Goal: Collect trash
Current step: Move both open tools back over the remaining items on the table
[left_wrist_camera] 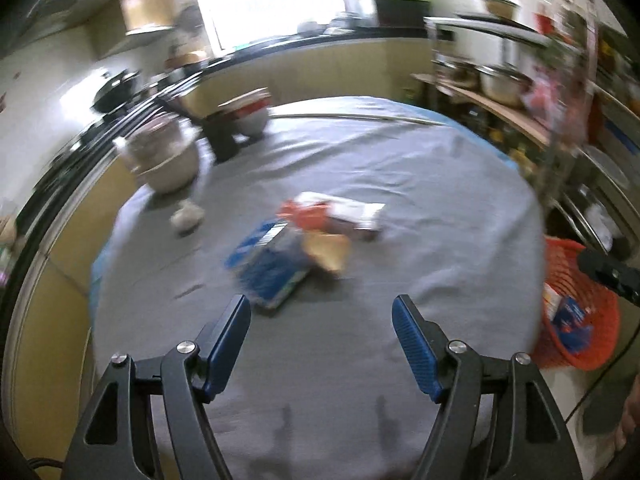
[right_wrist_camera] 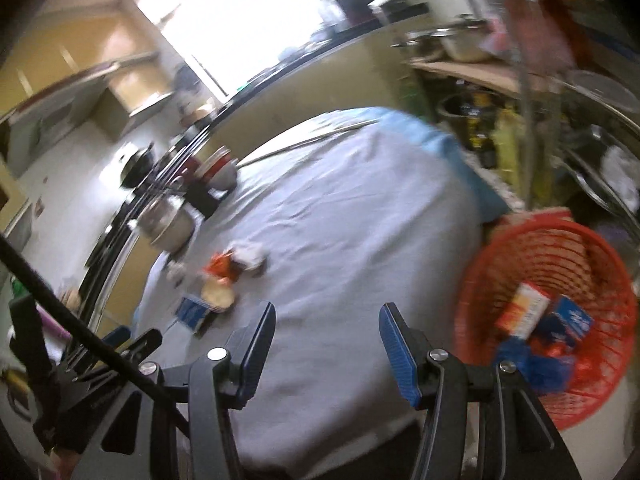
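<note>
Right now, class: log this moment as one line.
left gripper: open, empty | right gripper: open, empty | wrappers: on table | orange basket: some boxes inside

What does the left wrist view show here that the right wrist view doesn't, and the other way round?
Only the left wrist view shows the left claw, open and empty, and the trash pile close up, with the blue packet nearest it.

Only the right wrist view shows the right claw, open and empty, and looks down into the red basket, where a yellow-orange box and blue packaging already lie.

Both show the grey-clothed table, the trash left on it, the basket beside its right edge, and the pots at the far left.
</note>
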A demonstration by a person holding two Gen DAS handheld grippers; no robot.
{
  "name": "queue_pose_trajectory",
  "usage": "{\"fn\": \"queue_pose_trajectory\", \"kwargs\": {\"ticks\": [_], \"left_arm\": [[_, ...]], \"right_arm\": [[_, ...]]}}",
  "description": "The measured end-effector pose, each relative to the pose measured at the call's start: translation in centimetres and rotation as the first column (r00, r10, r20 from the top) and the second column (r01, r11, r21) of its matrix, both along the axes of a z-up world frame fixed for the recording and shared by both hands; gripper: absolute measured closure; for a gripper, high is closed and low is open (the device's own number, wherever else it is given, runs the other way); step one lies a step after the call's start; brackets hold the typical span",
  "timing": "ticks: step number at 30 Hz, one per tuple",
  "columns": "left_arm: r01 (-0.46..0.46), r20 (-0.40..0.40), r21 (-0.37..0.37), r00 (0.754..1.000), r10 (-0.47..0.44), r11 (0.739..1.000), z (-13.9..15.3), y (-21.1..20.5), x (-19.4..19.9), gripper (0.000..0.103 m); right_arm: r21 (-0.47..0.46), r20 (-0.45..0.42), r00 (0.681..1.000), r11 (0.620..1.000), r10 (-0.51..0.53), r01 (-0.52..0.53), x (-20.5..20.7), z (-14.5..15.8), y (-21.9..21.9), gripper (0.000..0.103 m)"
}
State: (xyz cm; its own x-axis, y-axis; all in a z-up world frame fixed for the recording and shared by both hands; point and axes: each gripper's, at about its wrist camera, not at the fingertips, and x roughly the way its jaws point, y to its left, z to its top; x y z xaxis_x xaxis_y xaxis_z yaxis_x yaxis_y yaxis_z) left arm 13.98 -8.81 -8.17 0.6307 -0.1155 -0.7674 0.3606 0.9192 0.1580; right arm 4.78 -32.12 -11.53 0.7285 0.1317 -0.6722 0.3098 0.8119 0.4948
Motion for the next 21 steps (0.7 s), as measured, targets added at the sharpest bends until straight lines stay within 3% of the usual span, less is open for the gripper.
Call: {"fn": "queue_pose_trajectory", "kwargs": {"ticks": [7,21], "left_arm": [[-0.123,0.018,-0.027,0.992,0.123,0.992,0.3,5.0,1.7,0.029],[-0.173,0.026,-0.036,0.984,0.174,0.984,0.3,7.5,2.2,0.029]], "right_arm": [[-0.054,0.010,0.992,0.991,0.122,-0.121,3.0,1.0,5.6,0.044],[-0.078,-0.002,0.977,0.974,0.215,-0.214,4.7,1.0,9.4,0.044]]}}
